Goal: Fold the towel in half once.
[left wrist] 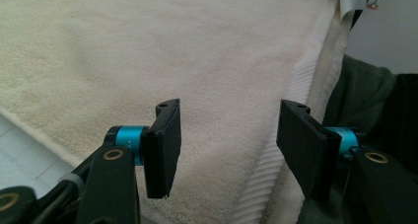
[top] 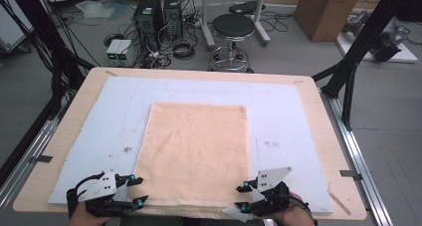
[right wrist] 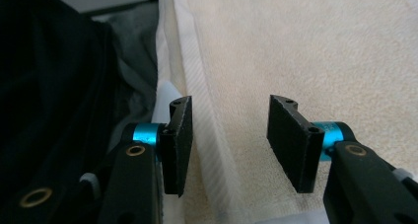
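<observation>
A peach-coloured towel (top: 194, 146) lies flat on the white mat (top: 283, 116), its near hem along the table's front edge. My left gripper (top: 138, 191) sits at the towel's near left corner, jaws open and level with the hem; in the left gripper view the towel (left wrist: 148, 51) spreads beneath the open gripper (left wrist: 229, 145), nothing pinched. My right gripper (top: 243, 197) is at the near right corner, also open. In the right gripper view the ribbed hem (right wrist: 207, 115) runs between the jaws of the open gripper (right wrist: 229, 142), with the pads clear of the cloth.
The white mat covers most of the wooden table (top: 326, 136). Beyond the table's far edge stand a black stool (top: 232, 34), computer towers (top: 157, 14) with cables, and a cardboard box (top: 326, 9). Dark clothing (right wrist: 49, 86) of the person is close behind the towel's near edge.
</observation>
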Tool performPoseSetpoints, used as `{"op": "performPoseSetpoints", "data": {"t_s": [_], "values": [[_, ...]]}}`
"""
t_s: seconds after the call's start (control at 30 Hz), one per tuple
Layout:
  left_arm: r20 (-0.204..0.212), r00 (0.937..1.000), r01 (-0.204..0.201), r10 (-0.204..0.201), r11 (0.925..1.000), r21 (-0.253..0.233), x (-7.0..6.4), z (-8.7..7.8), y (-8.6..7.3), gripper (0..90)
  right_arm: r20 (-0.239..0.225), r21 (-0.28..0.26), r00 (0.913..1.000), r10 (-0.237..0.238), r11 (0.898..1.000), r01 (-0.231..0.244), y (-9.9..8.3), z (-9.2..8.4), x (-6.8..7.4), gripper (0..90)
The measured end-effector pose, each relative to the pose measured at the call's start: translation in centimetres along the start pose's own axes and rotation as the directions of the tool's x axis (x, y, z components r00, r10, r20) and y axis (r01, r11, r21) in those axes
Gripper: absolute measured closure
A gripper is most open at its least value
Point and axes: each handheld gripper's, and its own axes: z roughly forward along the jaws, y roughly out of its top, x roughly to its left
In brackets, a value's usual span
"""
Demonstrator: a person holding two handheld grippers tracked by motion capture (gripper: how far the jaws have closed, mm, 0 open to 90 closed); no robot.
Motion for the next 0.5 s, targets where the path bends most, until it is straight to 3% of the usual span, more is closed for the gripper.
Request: {"op": "performPoseSetpoints", "data": {"t_s": [0.07,0.13,0.2,0.23,0.37,0.5], "values": [[-0.011,0.9998,0.017,-0.017,0.9996,-0.022,0.4,0.0,0.1,43.4,0.030,-0.004,0.9994,-0.015,1.000,0.015,0.1,0.2,-0.4,52.2],[-0.049,0.9981,0.035,-0.037,0.9989,-0.032,1.3,0.2,0.5,43.6,0.060,-0.024,0.9973,0.042,0.999,-0.040,0.1,0.3,-1.5,51.0],[-0.059,0.9968,0.054,-0.055,0.9984,-0.018,2.3,0.8,0.9,44.8,0.100,-0.012,0.9925,0.070,0.998,-0.069,0.2,0.4,-2.8,50.4],[-0.059,0.9969,0.052,-0.053,0.9986,-0.013,2.8,1.1,1.2,44.7,0.124,-0.034,0.9880,0.093,0.995,-0.090,0.4,0.3,-3.6,49.9],[-0.065,0.9956,0.068,-0.068,0.9977,-0.004,4.3,2.5,1.9,47.1,0.186,-0.073,0.9767,0.107,0.993,-0.094,1.1,0.1,-5.8,50.7],[-0.066,0.9951,0.078,-0.073,0.9947,0.068,5.3,3.7,2.0,51.3,0.208,-0.003,0.9711,0.116,0.993,-0.118,1.2,1.3,-7.1,60.0]]}}
